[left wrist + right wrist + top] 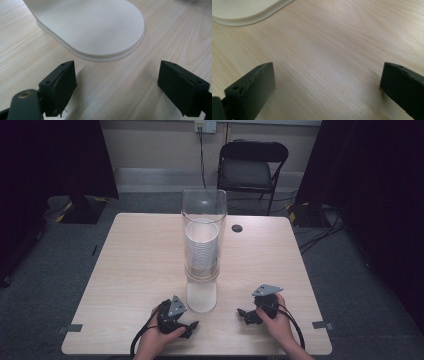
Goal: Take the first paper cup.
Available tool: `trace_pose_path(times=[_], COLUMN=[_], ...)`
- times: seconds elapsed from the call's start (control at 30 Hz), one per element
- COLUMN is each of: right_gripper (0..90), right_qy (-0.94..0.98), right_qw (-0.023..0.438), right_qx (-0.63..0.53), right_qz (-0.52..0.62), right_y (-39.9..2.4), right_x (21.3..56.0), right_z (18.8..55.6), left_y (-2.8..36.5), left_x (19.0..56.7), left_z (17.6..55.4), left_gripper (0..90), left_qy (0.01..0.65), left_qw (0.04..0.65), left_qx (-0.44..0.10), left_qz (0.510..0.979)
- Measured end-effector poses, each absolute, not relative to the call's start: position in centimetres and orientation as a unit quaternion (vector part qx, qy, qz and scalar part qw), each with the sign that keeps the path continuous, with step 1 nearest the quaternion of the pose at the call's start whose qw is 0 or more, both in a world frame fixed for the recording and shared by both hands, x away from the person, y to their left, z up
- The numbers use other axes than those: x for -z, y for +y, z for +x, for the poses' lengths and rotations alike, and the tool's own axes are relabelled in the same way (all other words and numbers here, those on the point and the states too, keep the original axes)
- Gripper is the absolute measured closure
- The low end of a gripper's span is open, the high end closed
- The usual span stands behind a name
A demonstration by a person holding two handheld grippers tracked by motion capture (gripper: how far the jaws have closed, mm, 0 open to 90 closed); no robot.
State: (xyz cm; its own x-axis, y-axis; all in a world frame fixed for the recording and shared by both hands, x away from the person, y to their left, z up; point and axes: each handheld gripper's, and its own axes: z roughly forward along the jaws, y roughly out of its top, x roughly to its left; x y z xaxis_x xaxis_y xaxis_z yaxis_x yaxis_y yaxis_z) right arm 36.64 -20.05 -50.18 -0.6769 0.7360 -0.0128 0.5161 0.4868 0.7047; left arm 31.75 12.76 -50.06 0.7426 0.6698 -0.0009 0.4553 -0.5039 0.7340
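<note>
A tall clear tube (203,210) stands at the middle of the wooden table (135,265) on a white base (201,296). Inside it is a stack of white cups (202,249). My left gripper (191,327) rests near the front edge, just left of the base, jaws open and empty. In the left gripper view the gripper (117,85) faces the rounded white base (95,27) a short way off. My right gripper (244,315) lies to the right of the base, open and empty. In the right gripper view the gripper (327,87) hovers over bare wood, with the base's edge (242,11) at top left.
A small black round cap (237,228) sits in the tabletop behind the tube. A black folding chair (252,165) stands beyond the far edge. Cables (320,232) run over the floor at the right. Dark curtains hang on both sides.
</note>
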Motion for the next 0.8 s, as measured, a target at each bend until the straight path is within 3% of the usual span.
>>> trace_pose_path(times=[0.3,0.8], right_gripper=[0.0,0.0], right_qy=[0.847,0.847], right_qw=[0.158,0.157], right_qx=[-0.347,-0.348], right_qz=[0.37,0.371], right_y=[-20.1,-20.0], right_x=[50.2,50.2], right_z=[36.6,36.6], left_y=[12.7,12.3], left_x=[49.4,42.8], left_z=[31.6,33.4], left_gripper=[16.4,16.0], left_qy=[0.339,0.373], left_qw=[0.392,0.489], left_qx=[-0.146,-0.149], left_qz=[0.842,0.775])
